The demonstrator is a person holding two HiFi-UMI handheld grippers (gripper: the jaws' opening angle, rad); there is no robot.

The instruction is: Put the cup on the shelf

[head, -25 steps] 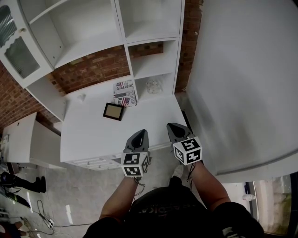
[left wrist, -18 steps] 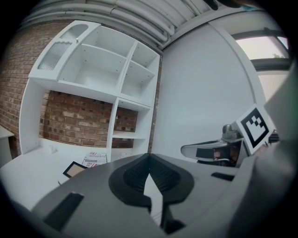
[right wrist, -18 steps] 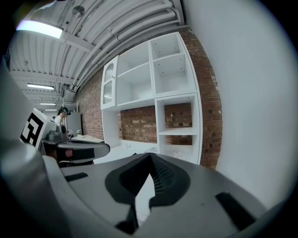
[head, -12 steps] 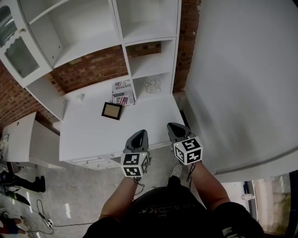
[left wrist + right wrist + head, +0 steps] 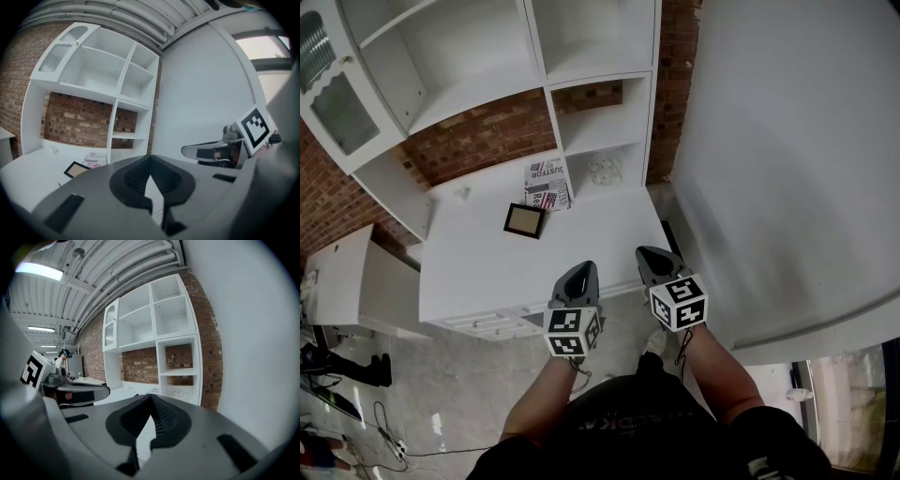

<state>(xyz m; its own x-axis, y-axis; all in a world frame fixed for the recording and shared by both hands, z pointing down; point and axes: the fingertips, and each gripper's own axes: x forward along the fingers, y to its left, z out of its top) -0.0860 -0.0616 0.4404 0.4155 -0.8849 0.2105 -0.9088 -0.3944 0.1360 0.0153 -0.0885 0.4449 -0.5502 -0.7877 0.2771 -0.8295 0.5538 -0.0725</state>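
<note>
Both grippers hover side by side over the front edge of the white table, held by a person's hands. My left gripper is shut with nothing in it, and so is my right gripper. A small white cup-like object stands at the table's back left, far from both. A round patterned white thing sits in the lowest cubby of the white shelf unit; I cannot tell what it is. In the left gripper view the jaw tips meet; in the right gripper view the tips meet too.
A dark picture frame lies flat mid-table, with a magazine behind it against the shelf column. A big white wall panel rises at the right. Brick wall backs the table. Drawers show below the front edge.
The head view has drifted slightly, so the table and shelf sit a little further left. Both grippers stay shut and keep their places.
</note>
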